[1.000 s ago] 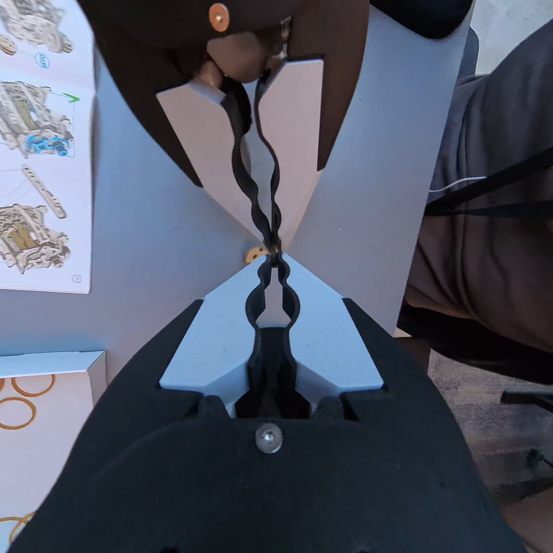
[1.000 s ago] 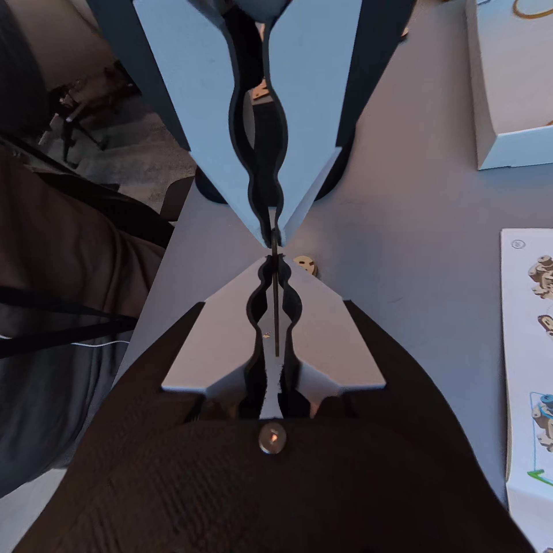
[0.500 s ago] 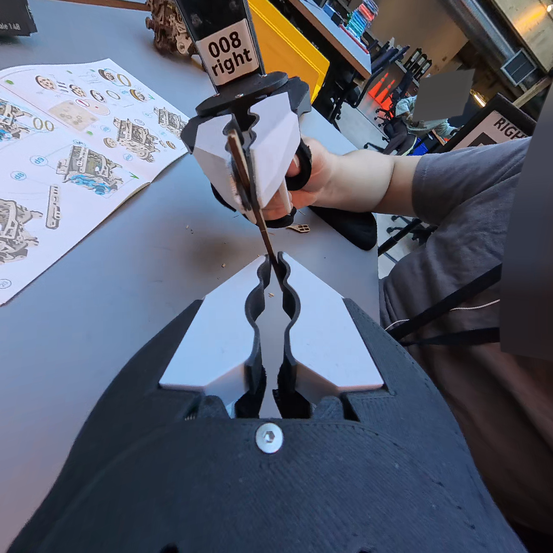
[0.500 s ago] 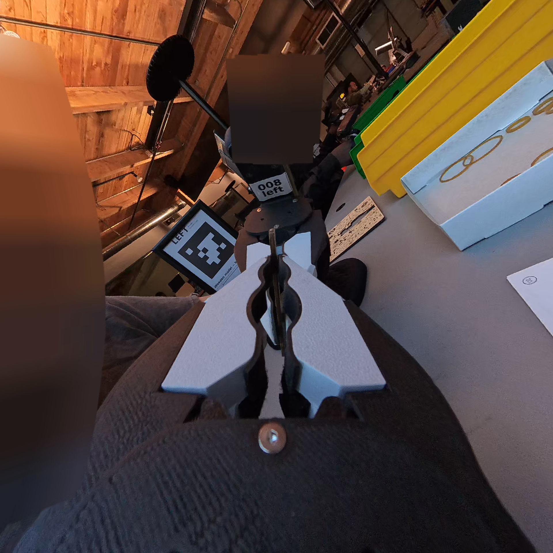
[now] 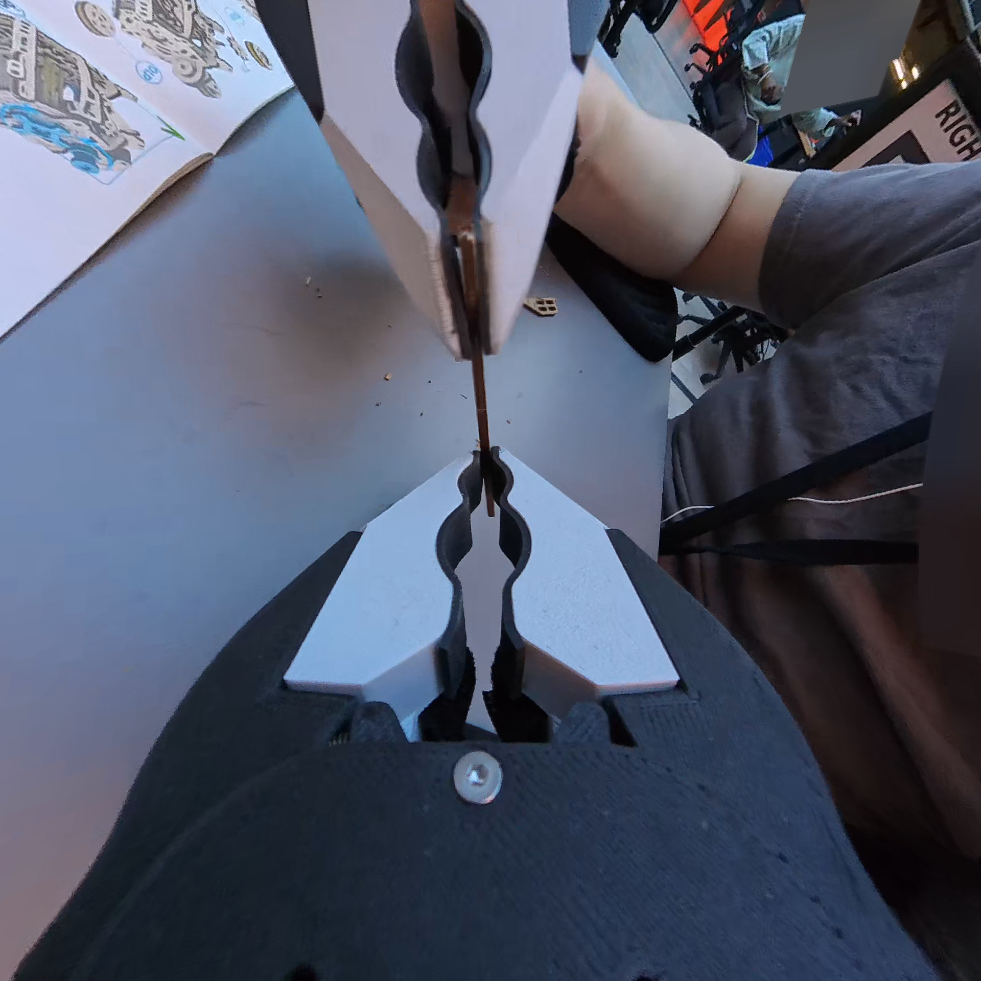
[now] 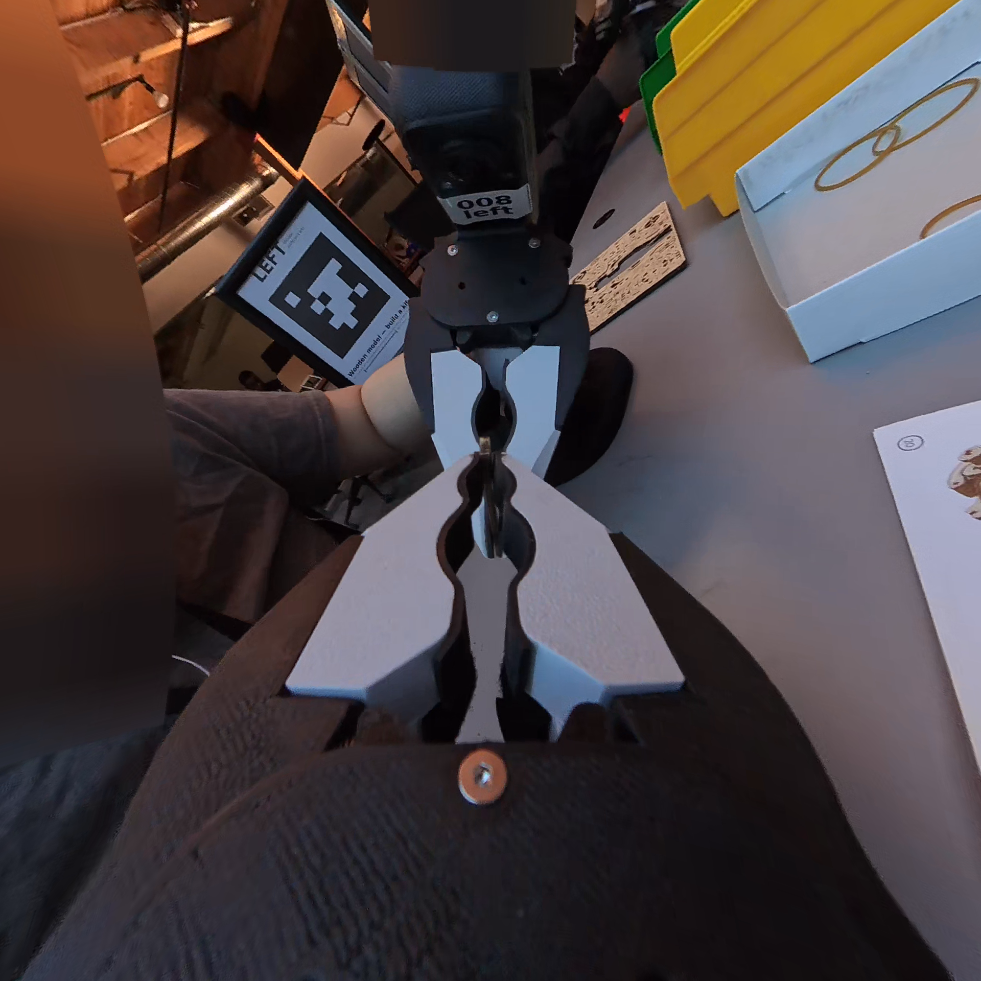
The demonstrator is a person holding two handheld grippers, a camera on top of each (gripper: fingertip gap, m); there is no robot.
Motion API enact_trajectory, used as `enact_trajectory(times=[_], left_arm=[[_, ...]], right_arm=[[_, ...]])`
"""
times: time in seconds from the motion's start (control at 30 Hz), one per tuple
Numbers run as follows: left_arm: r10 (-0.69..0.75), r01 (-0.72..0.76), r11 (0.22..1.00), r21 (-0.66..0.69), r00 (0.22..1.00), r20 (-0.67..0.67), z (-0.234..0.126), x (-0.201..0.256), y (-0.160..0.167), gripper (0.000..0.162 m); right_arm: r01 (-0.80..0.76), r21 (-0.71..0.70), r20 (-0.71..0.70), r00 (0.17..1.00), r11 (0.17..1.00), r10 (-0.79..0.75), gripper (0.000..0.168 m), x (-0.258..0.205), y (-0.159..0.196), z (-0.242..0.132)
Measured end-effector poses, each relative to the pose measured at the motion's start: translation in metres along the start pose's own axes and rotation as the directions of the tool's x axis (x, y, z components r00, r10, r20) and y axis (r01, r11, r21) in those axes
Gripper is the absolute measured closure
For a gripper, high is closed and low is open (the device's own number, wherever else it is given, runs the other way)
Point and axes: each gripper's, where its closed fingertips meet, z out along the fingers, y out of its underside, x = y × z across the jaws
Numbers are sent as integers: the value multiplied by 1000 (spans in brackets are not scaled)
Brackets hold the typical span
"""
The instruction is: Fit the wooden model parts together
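A thin wooden part (image 5: pixel 480 393), seen edge-on, spans the gap between my two grippers above the grey table (image 5: pixel 186 424). It has a small step halfway along, so I cannot tell whether it is one piece or two joined. My left gripper (image 5: pixel 485 457) is shut on its near end. My right gripper (image 5: pixel 472 347) comes down from the top, shut on the far end. In the right wrist view my right gripper (image 6: pixel 485 461) pinches the part (image 6: pixel 493 512), and my left gripper (image 6: pixel 491 443) faces it tip to tip.
An instruction booklet (image 5: pixel 79 132) lies at the left and also shows in the right wrist view (image 6: pixel 945 531). A small loose wooden piece (image 5: pixel 542 306) lies near a black pad (image 6: pixel 594 403). A white box with rings (image 6: pixel 849 297), yellow bins (image 6: pixel 743 106) and a wooden sheet (image 6: pixel 626 260) stand behind. The table edge (image 5: pixel 661 478) is right. Some 6 cm of space lies between my two pairs of fingers.
A second ago both grippers met tip to tip, pointing down at the table. They then tilted up, and the right gripper now stands much closer to the left, still gripping the part.
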Motion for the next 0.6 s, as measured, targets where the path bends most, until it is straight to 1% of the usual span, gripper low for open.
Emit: enact_trajectory(times=[0.1,0.13,0.17,0.2,0.3,0.33,0.4,0.47,0.53,0.6], left_arm=[[44,-45,999,11,997,59,-4,-8,-4,161],[73,-76,997,15,991,108,-8,-14,-5,156],[114,-116,993,3,980,161,-12,-20,-4,131],[166,-166,986,-18,965,201,-15,-23,0,119],[355,-331,934,-131,896,268,-17,-28,21,118],[409,-373,912,-170,863,296,-16,-32,26,119],[484,-429,873,-232,818,310,-9,-35,34,118],[520,-456,852,-260,797,308,-2,-36,35,117],[525,-457,848,-269,797,299,0,-36,35,117],[527,-468,847,-253,802,282,1,-33,34,123]], right_arm=[[21,8,-49,999,1000,-20,168,6,-4,-6],[4,32,-78,997,999,-2,168,11,-8,-11],[-34,55,-99,994,998,39,168,16,-9,-17],[-90,75,-116,988,993,98,168,23,-8,-23],[-257,131,-132,953,957,274,168,42,0,-34],[-296,138,-139,939,945,314,168,48,3,-35],[-336,148,-165,919,930,358,168,57,6,-35],[-356,140,-188,907,924,377,168,61,10,-31],[-369,134,-204,898,920,390,168,63,14,-28],[-392,150,-192,889,908,416,168,63,16,-26]])
